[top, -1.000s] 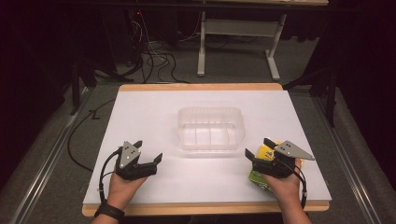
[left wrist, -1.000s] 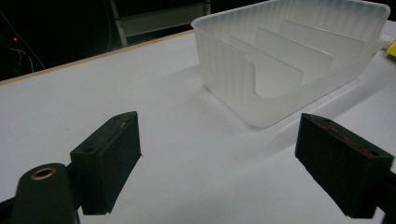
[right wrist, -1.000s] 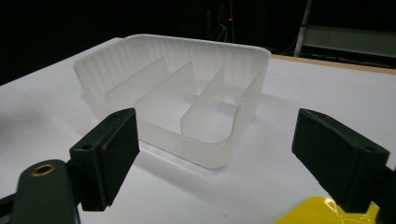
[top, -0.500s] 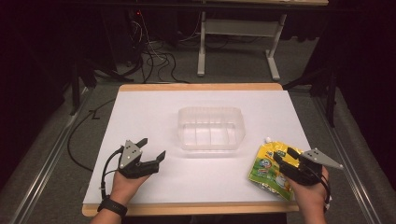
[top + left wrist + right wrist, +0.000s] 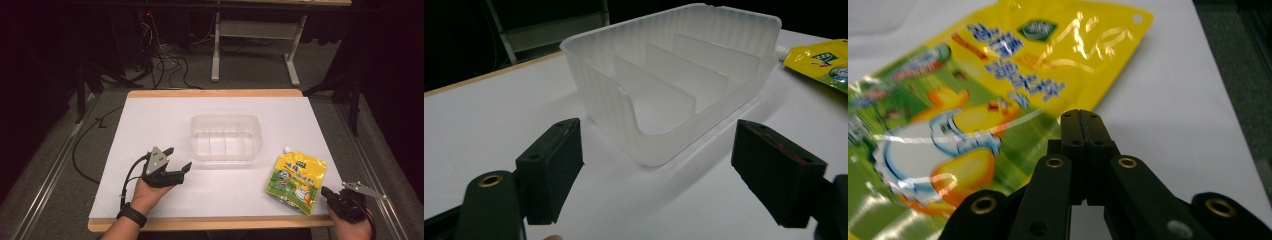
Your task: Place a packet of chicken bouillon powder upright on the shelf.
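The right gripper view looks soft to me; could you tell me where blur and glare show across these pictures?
Right gripper view: the yellow pouch is blurred, with white glare streaks on its foil. Left gripper view: the clear container is fairly sharp, the jaws softer. High view: the white table is brightly lit, the surroundings dark.

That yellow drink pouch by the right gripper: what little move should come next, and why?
Probably open the right gripper again. Its jaws have just closed on nothing beside the yellow spouted drink pouch, which lies flat on the white table. Open jaws could then slide around the pouch's edge, likely bound for the clear ribbed plastic bin.
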`<state>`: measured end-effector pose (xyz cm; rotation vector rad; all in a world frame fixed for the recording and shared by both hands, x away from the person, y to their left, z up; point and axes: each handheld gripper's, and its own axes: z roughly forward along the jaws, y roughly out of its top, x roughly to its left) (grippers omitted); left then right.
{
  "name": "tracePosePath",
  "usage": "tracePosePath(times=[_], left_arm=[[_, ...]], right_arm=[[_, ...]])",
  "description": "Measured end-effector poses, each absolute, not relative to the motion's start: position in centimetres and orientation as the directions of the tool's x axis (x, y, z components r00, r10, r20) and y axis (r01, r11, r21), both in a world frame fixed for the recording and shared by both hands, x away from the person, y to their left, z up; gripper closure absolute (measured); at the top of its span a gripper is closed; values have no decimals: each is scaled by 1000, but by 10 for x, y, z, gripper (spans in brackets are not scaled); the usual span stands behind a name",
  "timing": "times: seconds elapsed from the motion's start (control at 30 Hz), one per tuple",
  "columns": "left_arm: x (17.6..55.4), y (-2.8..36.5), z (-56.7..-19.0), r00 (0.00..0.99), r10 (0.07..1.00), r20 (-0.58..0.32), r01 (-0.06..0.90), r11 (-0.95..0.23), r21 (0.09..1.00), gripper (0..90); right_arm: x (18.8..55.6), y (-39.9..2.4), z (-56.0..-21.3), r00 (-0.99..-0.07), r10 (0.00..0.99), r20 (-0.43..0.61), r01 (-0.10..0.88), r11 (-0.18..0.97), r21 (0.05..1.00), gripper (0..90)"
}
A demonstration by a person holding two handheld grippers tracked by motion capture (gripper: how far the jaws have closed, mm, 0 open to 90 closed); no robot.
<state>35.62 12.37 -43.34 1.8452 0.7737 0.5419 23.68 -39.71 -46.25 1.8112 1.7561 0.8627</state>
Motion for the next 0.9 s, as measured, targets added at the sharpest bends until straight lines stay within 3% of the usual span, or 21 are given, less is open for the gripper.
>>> tracePosePath(times=[0.47,0.9], left_arm=[[360,116,-434,697,716,17,255,-270,929,207],[354,134,-433,685,728,-22,286,-241,927,240]], right_arm=[[236,-383,-471,-68,981,181,733,-74,676,900],[260,-352,-471,-197,969,149,730,44,682,900]])
